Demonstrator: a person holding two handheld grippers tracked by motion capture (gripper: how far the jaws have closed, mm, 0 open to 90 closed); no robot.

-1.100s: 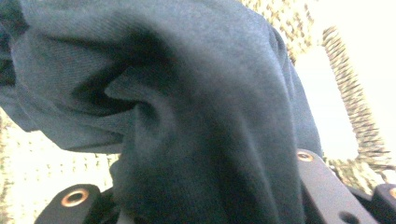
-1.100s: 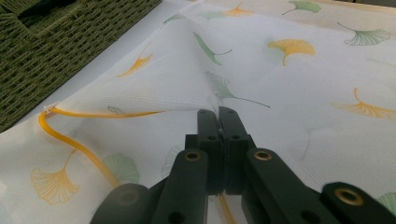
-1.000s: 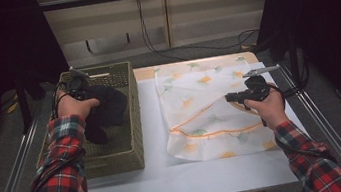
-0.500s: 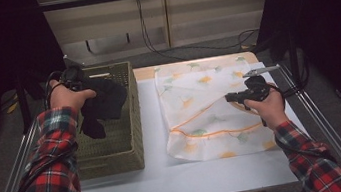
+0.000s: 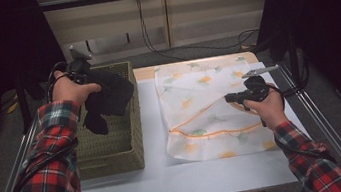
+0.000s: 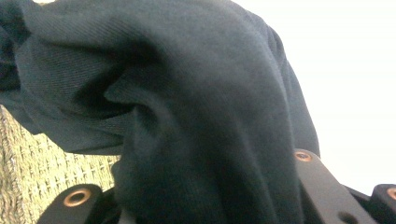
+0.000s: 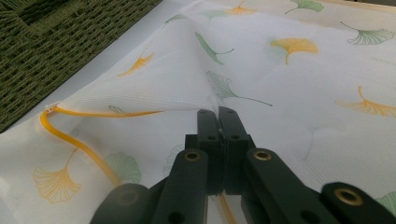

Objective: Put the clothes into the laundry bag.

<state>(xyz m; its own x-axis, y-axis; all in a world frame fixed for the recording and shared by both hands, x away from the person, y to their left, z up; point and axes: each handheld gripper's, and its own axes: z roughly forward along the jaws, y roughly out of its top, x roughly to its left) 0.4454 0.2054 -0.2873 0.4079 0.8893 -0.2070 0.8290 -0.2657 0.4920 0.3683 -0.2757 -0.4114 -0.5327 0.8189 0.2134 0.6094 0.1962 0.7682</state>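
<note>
Spanning most of the high view, the white table [image 5: 155,143] is flat and smooth w/ metal rails along both sides. On its right half lies the laundry bag [image 5: 200,107]: thin white mesh, roughly rectangular, printed w/ yellow and green ginkgo leaves, orange zipper trim along the opening. At the table's left edge stands the woven basket [image 5: 114,144], olive-green, rectangular, coarse wicker weave.

The dark garment [image 5: 108,97], a soft fine-knit fabric, navy or black, hangs bunched and creased above the basket, lower end dangling inside the rim. The left gripper [image 5: 86,78] has it: in the left gripper view the cloth [image 6: 196,116] is wedged between the jaws, covering the tips, so the jaws are clamped on it. That view also gives the twill-like weave and a patch of basket wall [image 6: 46,172], detail the high view lacks.

The right gripper [image 5: 232,98] sits over the bag's mid-right. The right gripper view shows its [image 7: 218,114] jaws pressed together w/ a fold of mesh [image 7: 187,79] pinched at the tips, lifting the upper layer into a tent; the orange trim [image 7: 74,140] curves beneath, opening gaping slightly. The high view shows only a faint ridge there.
</note>
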